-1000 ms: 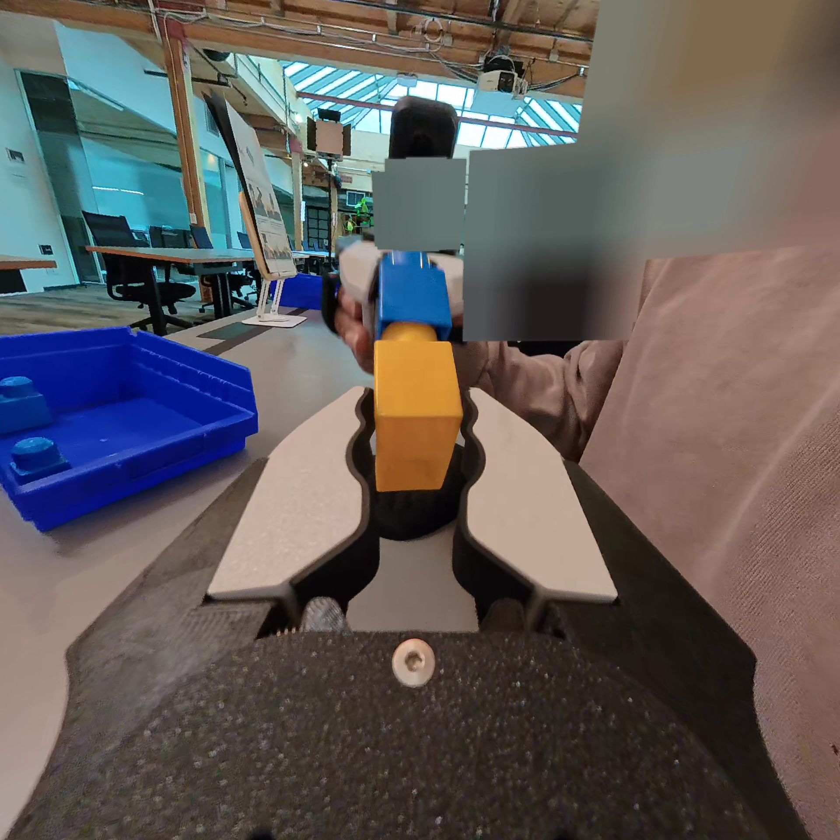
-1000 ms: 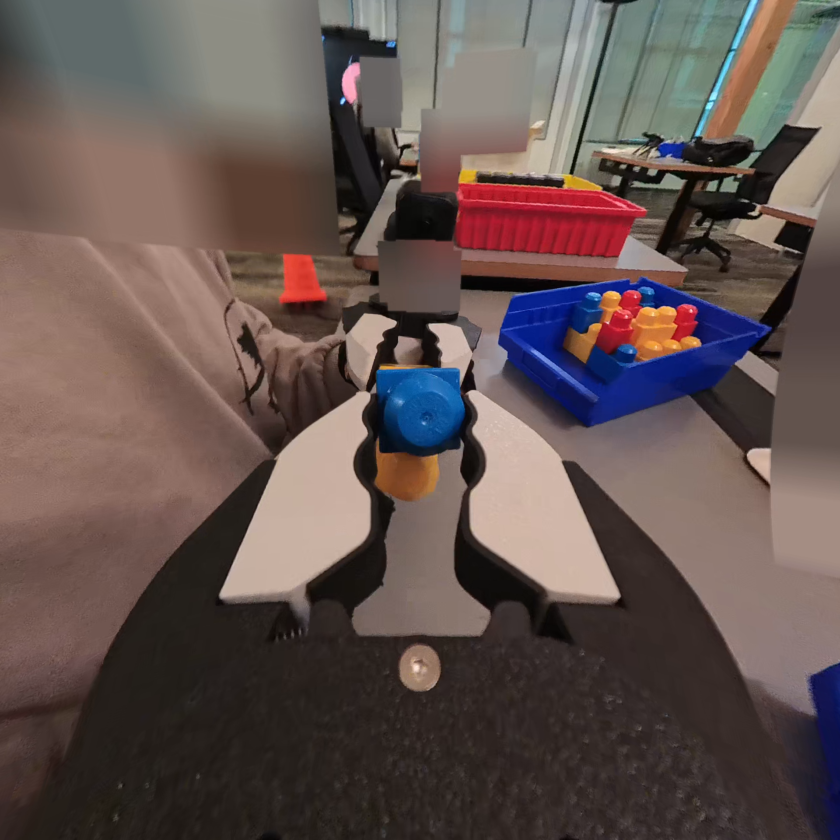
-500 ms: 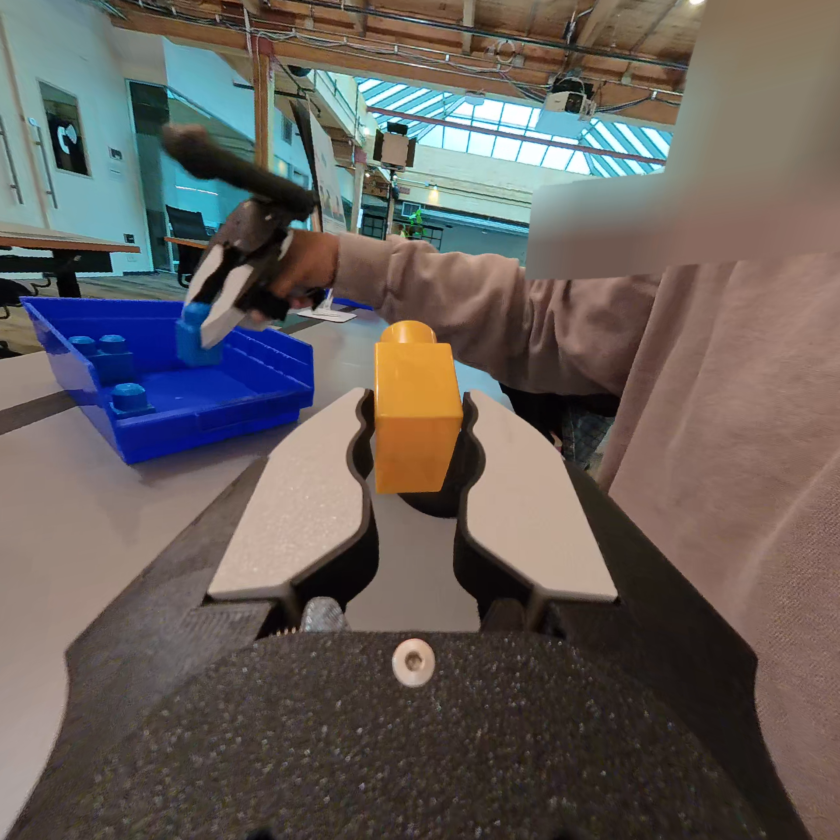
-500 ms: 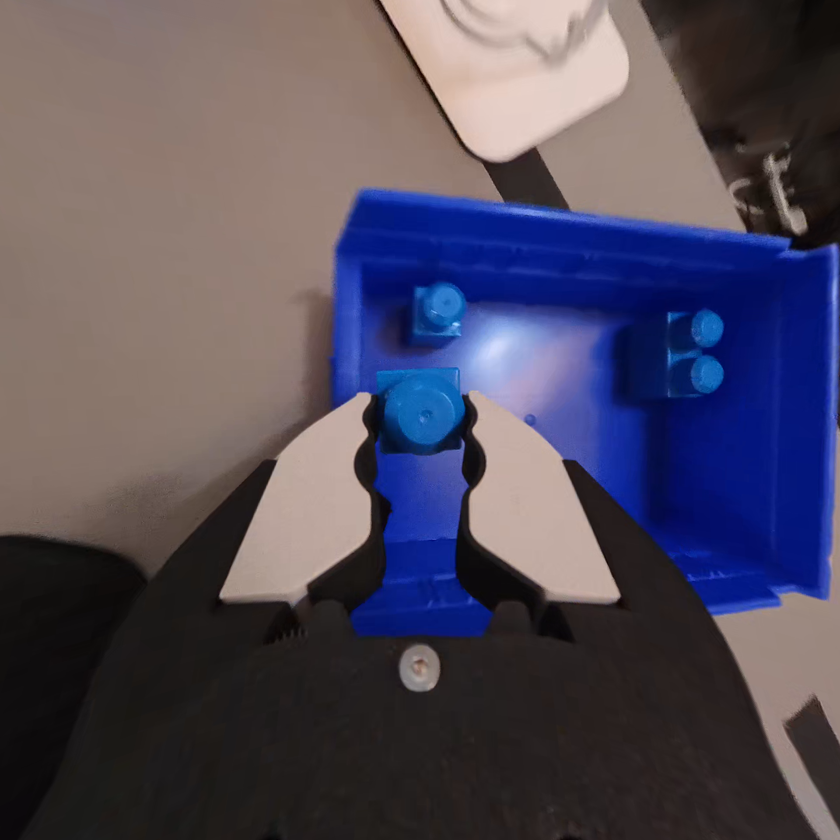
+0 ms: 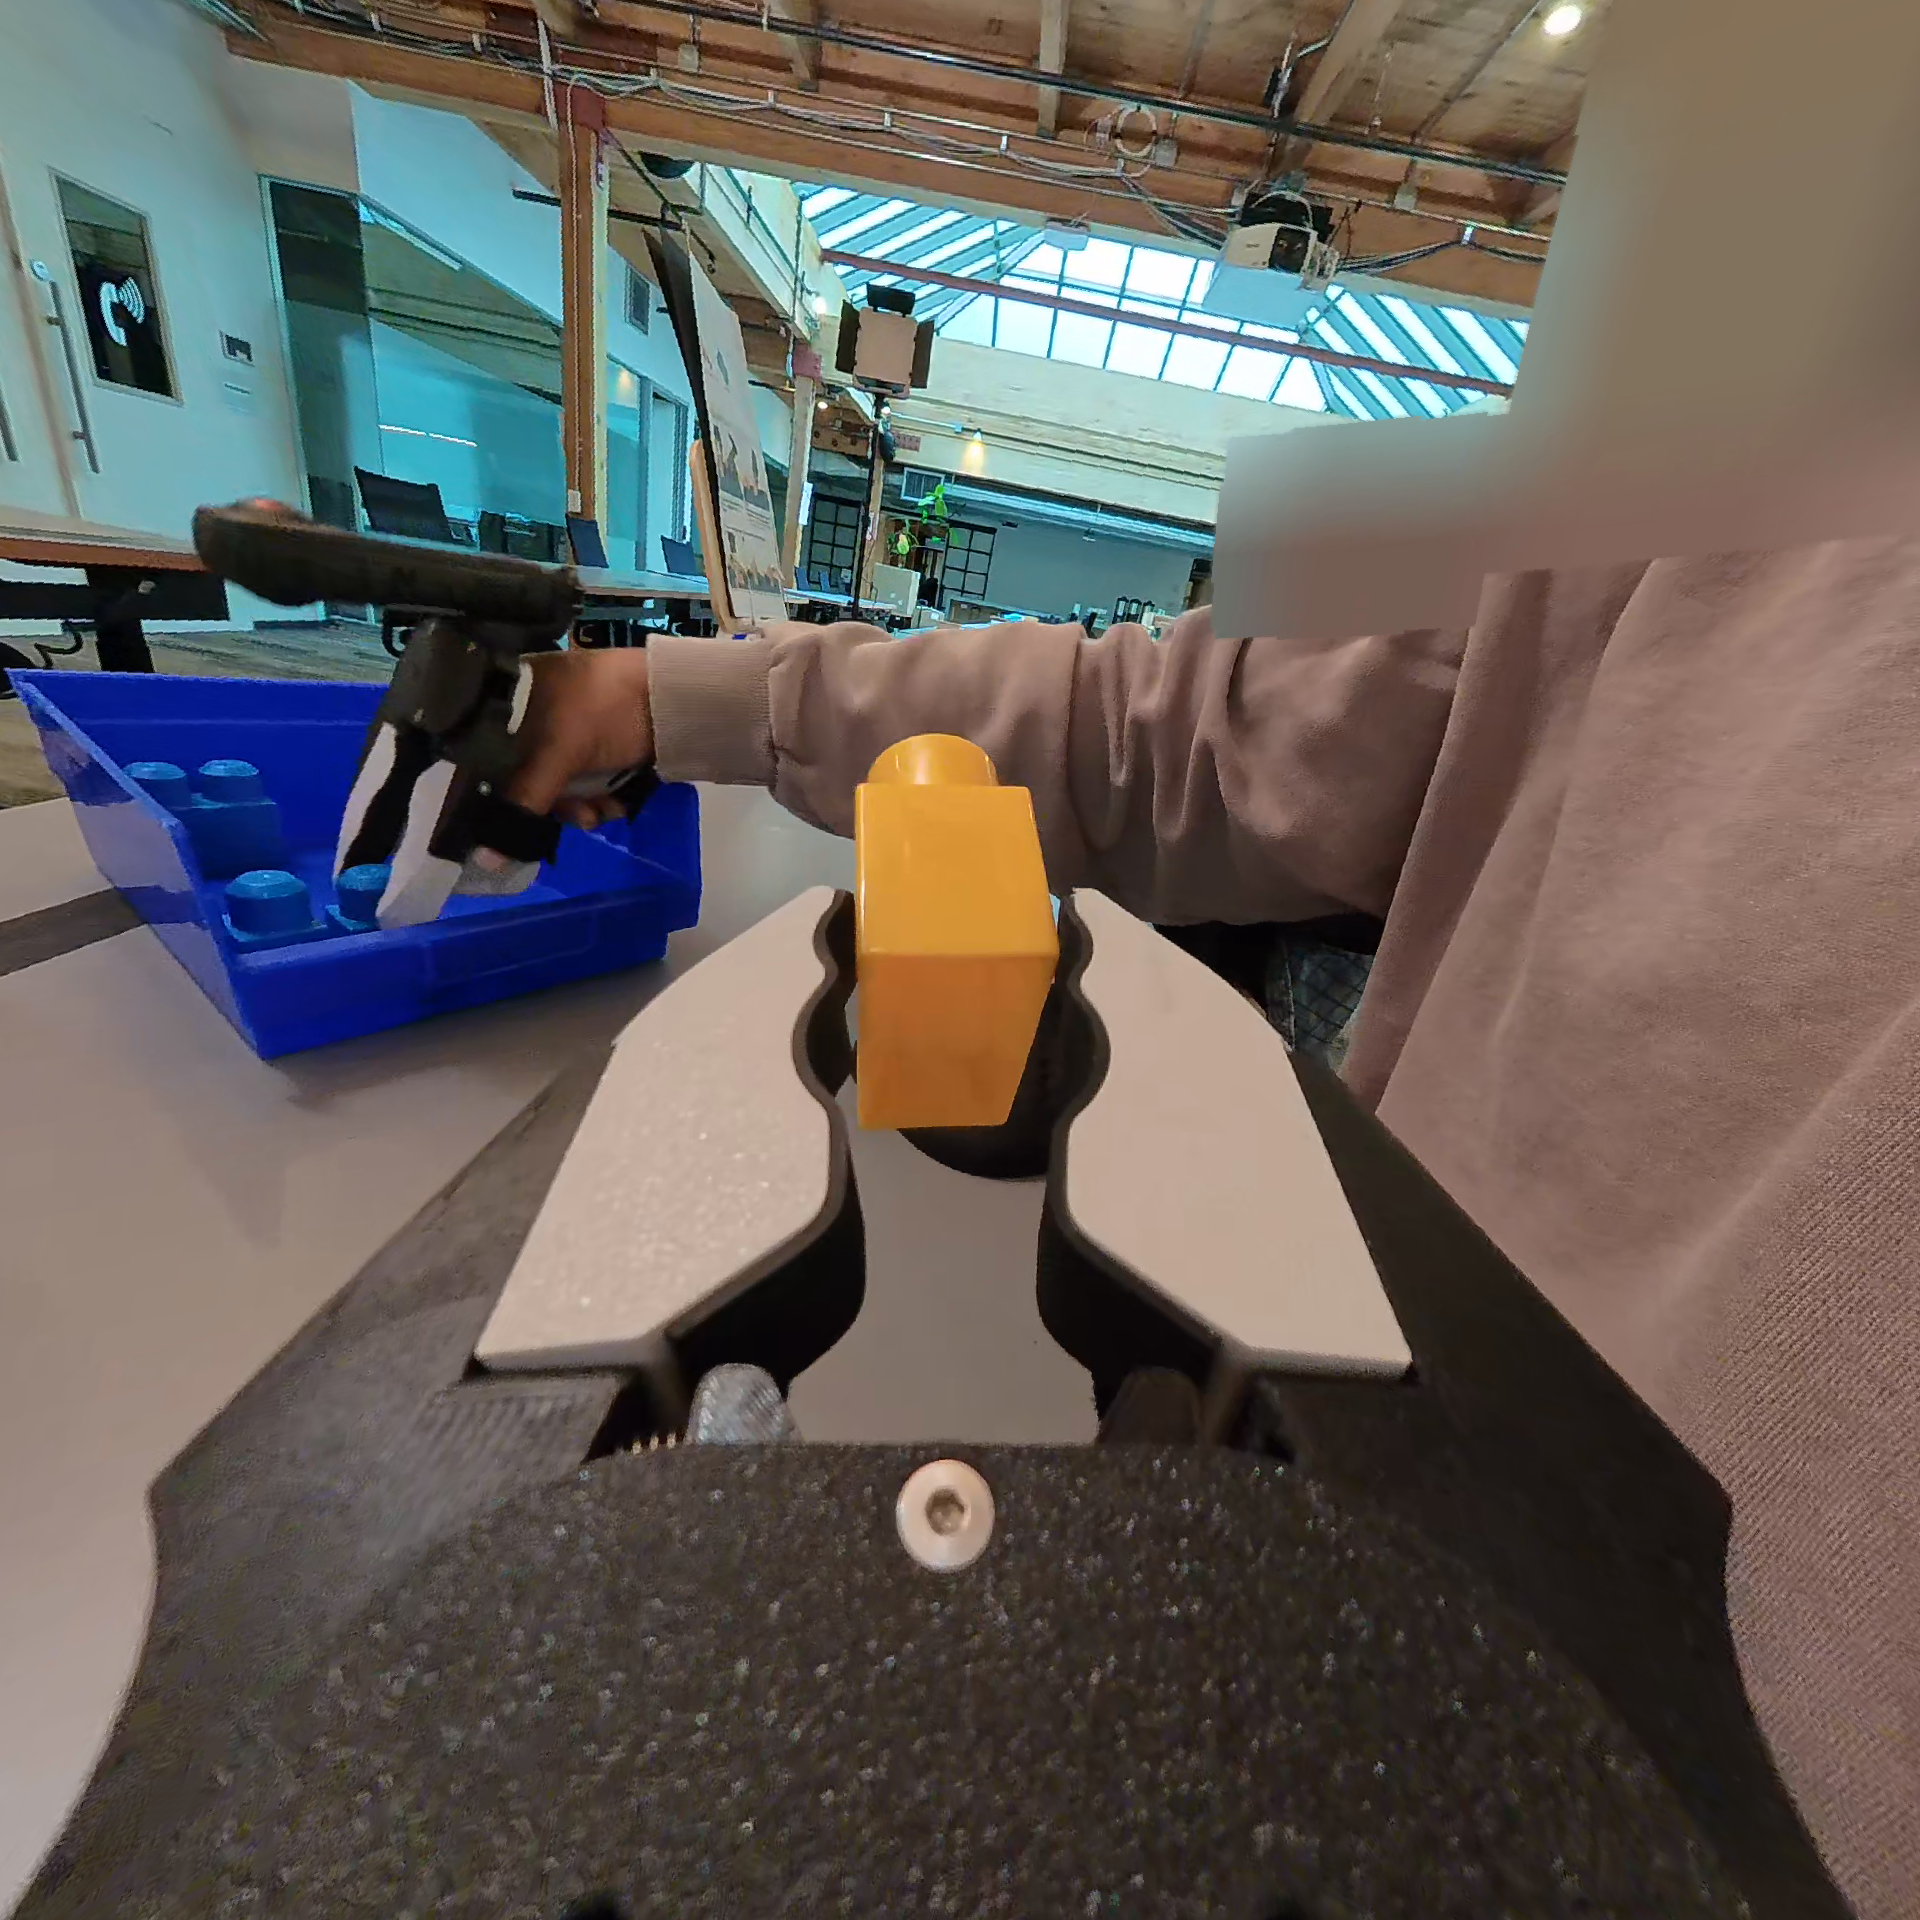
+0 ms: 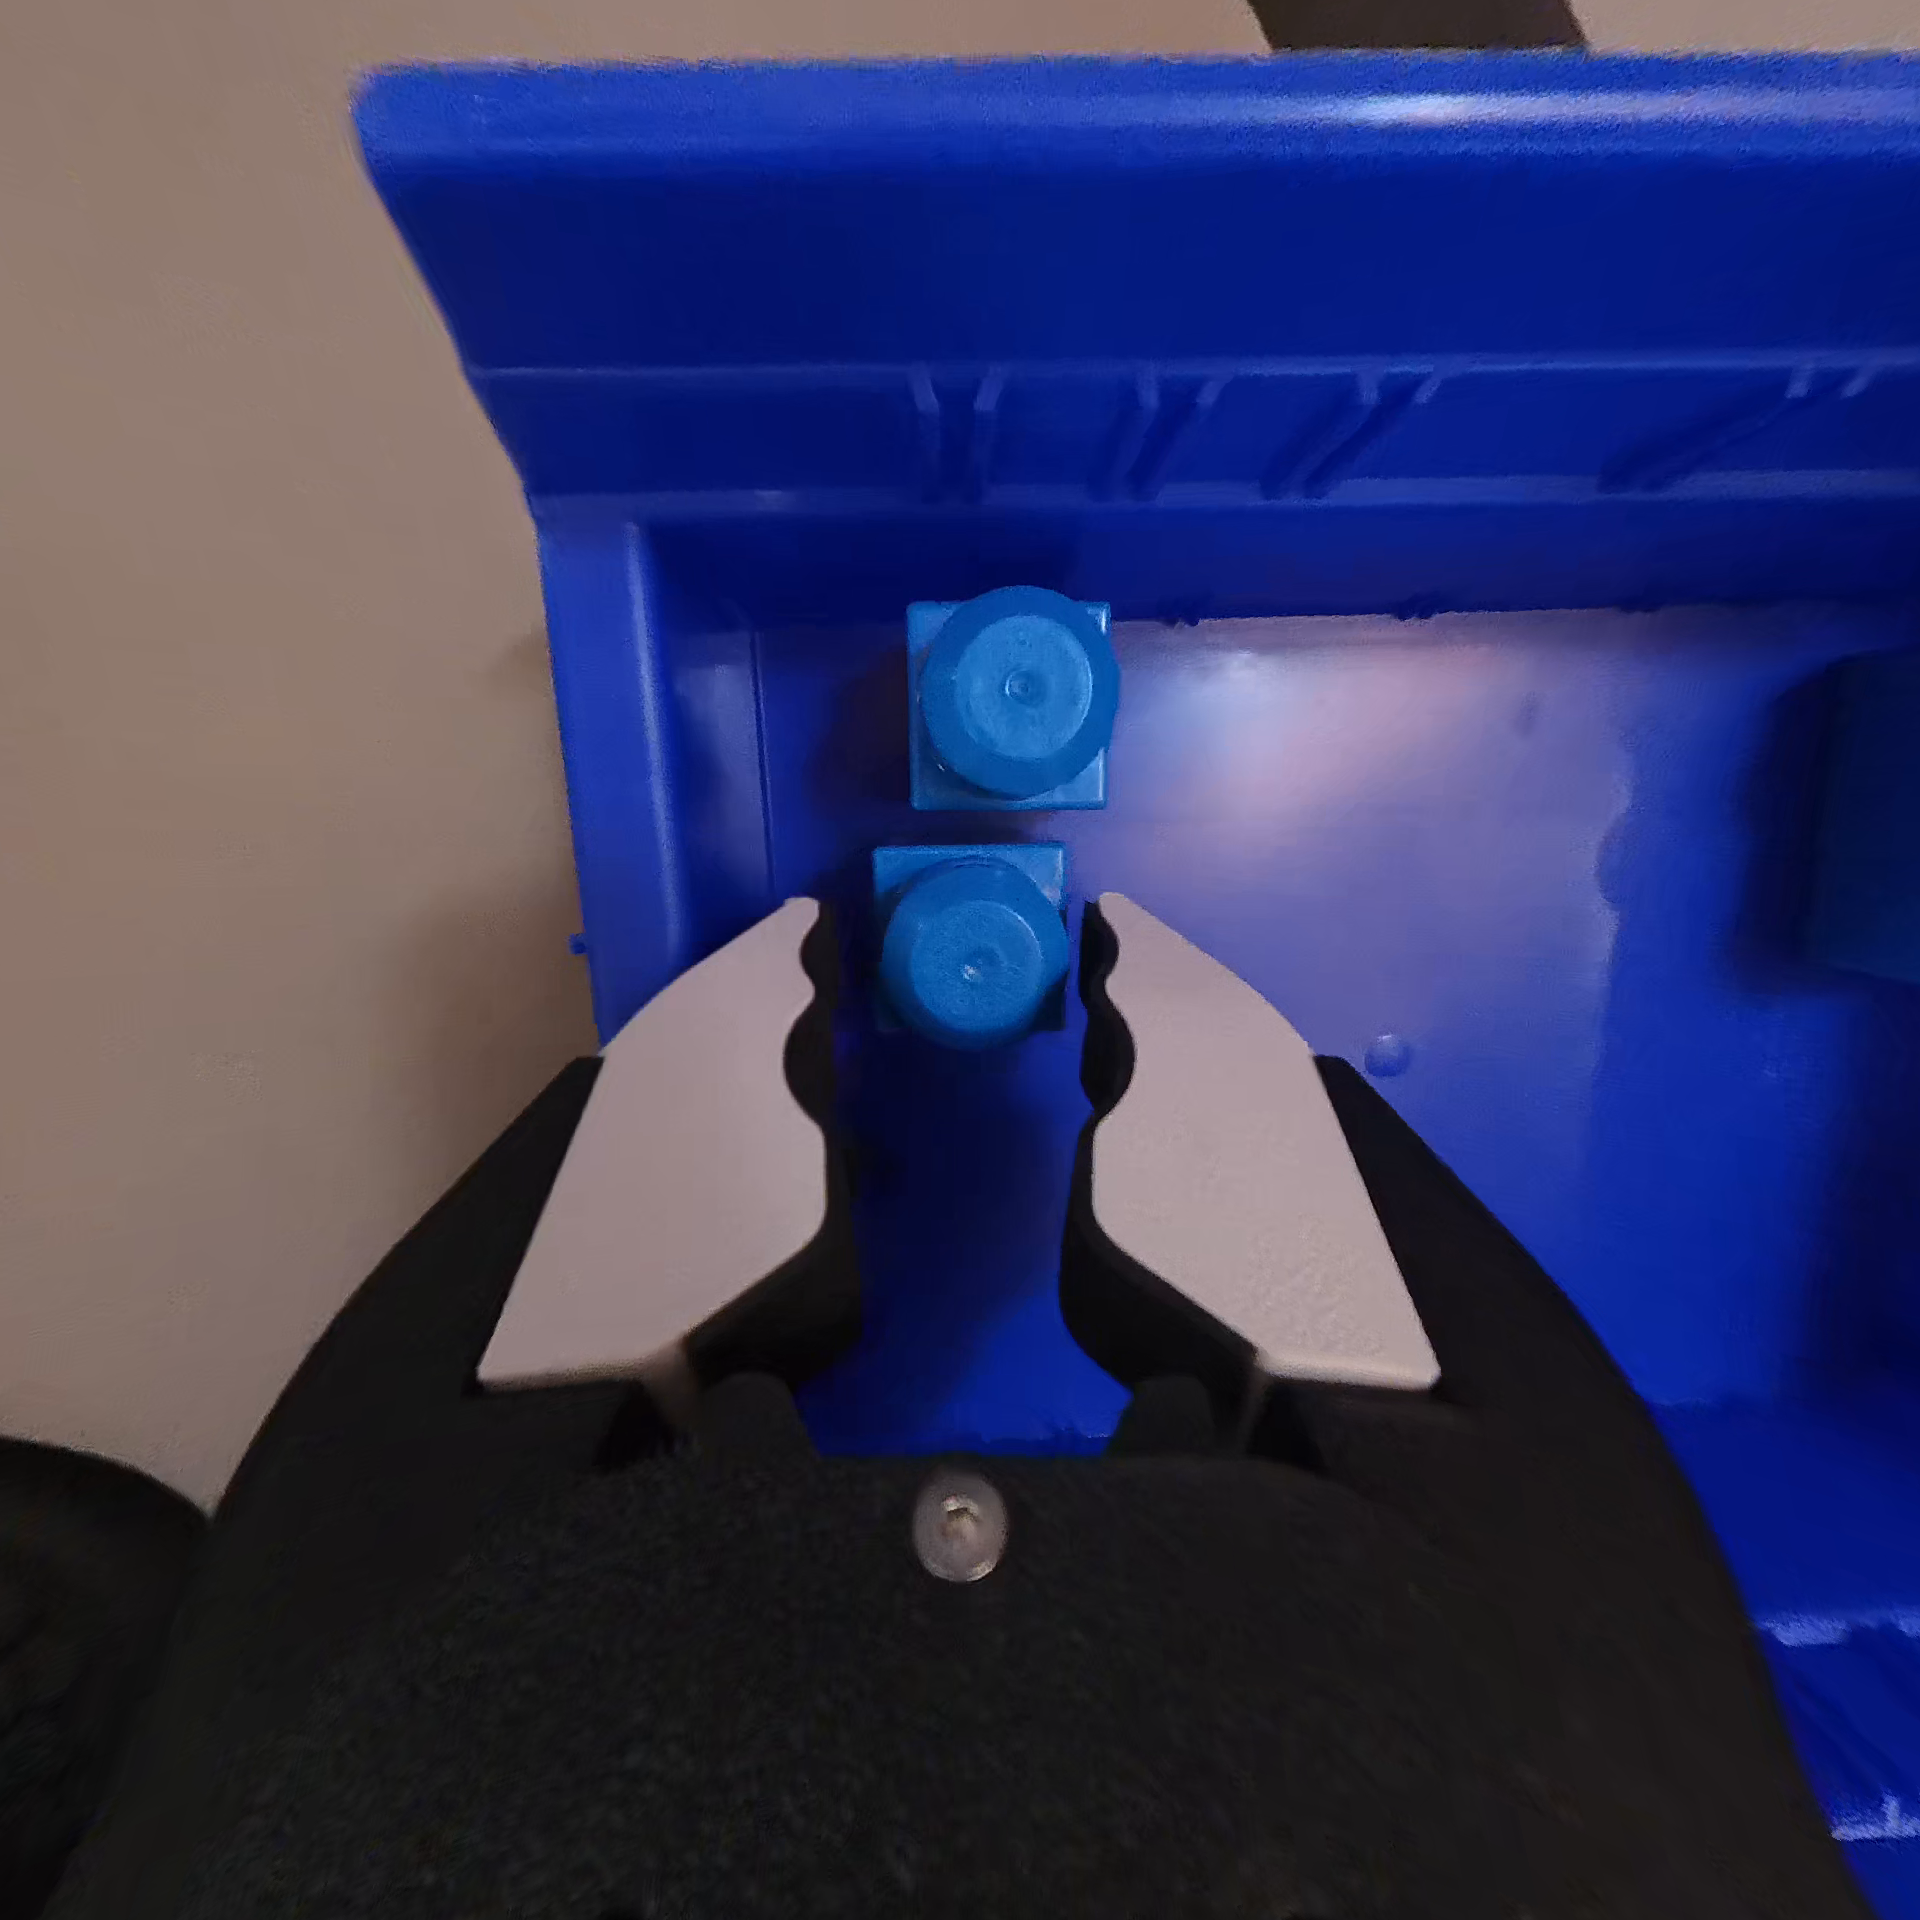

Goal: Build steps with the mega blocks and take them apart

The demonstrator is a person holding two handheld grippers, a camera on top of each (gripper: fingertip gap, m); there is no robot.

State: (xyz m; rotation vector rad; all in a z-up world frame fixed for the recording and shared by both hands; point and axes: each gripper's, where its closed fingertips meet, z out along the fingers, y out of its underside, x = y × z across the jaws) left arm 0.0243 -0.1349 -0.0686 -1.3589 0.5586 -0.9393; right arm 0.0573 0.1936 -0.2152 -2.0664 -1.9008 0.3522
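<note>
Blue single-stud block point(image 6: 968, 951) sits between my right gripper's point(image 6: 951, 914) parted fingers near the bin's point(image 6: 1143, 260) left wall, so lifting carelessly could snag it, while my left gripper point(image 5: 951, 914) clamps the yellow block point(image 5: 948, 956).

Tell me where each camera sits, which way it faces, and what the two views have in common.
Left wrist view: sits on the left gripper, looking level across the table; the yellow block is clamped between its jaws, with the person's sleeve beyond.
Right wrist view: sits on the right gripper, looking straight down into the blue bin; its jaws stand slightly apart around a blue block.
Shared: the blue bin, the blue blocks and the right gripper.
</note>
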